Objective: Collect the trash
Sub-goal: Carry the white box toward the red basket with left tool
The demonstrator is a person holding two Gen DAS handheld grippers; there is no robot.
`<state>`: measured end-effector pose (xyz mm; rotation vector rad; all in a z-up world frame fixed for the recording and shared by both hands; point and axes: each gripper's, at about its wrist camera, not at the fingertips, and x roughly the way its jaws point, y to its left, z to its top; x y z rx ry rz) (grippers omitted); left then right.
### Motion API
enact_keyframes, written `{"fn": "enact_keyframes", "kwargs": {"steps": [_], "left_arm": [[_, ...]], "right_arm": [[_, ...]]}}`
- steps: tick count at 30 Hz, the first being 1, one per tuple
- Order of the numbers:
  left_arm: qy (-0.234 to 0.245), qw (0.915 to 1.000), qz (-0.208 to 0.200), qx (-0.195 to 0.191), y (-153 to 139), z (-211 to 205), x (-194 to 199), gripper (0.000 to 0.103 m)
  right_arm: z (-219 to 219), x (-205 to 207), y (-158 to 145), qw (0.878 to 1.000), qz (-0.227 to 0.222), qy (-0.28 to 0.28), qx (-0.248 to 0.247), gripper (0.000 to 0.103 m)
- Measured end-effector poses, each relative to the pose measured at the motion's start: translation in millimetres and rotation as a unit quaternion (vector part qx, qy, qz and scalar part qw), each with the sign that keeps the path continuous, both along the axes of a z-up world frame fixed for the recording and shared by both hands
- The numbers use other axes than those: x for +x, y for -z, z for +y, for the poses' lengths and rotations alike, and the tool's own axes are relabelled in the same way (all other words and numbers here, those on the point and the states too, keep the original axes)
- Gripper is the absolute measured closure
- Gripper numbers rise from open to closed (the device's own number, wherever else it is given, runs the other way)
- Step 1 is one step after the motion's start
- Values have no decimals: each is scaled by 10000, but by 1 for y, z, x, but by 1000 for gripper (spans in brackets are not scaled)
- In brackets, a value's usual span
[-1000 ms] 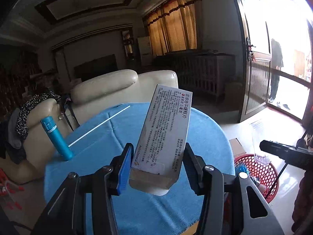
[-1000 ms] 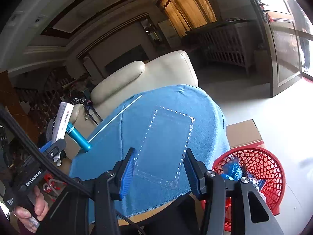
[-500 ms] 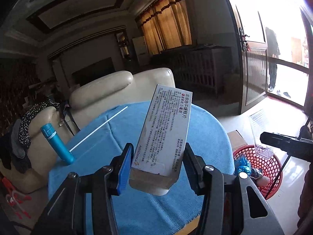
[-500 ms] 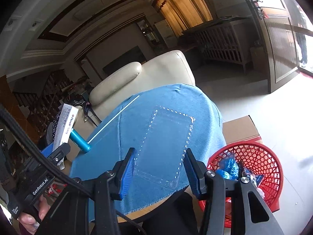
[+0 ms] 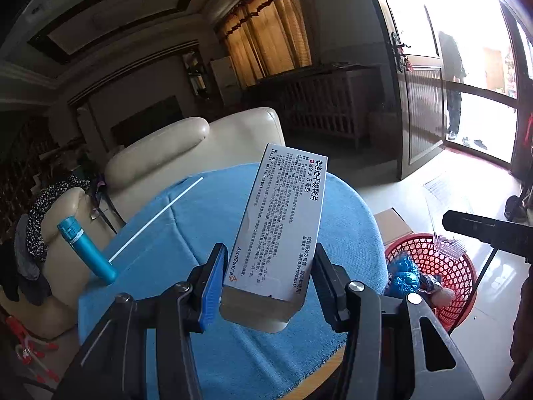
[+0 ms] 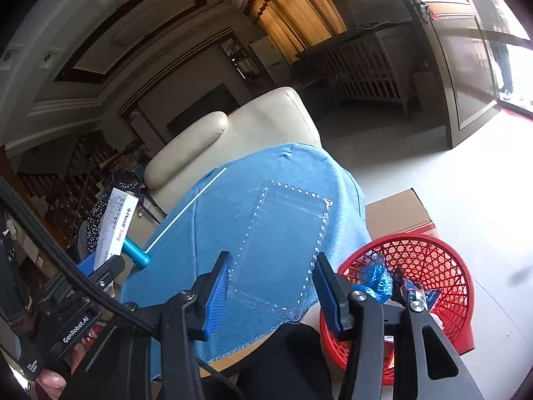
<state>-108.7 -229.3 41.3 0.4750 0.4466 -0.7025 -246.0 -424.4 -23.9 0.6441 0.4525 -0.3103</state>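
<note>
My left gripper (image 5: 268, 285) is shut on a white medicine box (image 5: 283, 223) with printed text and holds it up above the blue-clothed round table (image 5: 200, 233). The box also shows in the right wrist view (image 6: 116, 223). My right gripper (image 6: 271, 286) is shut on a clear plastic blister tray (image 6: 279, 246), held above the table's right edge. The red mesh basket (image 6: 419, 263) stands on the floor to the right of the table and holds blue wrappers (image 6: 374, 278). The basket also shows in the left wrist view (image 5: 443, 276).
A teal bottle (image 5: 85, 250) and a thin white stick (image 5: 156, 216) lie on the table's left side. A cream armchair (image 5: 186, 153) stands behind the table. A cardboard box (image 6: 399, 210) sits on the floor beside the basket. A person stands at the open doorway (image 5: 453, 86).
Both grippers have drifted right toward the basket with their loads still held. The basket shows larger and nearer in the right wrist view.
</note>
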Motion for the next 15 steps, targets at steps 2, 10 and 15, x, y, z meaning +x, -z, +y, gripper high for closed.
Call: {"fn": "enact_keyframes", "kwargs": {"steps": [2,10,15], "left_arm": [[48,10000,24,44,2,-4,-2,51],[171,9997,49,184,7,-15,-10,51],[193,9995,60,251,9,-18,-12,51]], "right_arm": [[-2,-2,1,10000,3,23,5,51],[-10,-9,6,9999,12,105,116,51],[-15,-12,10,9997,19,148,206,51]]}}
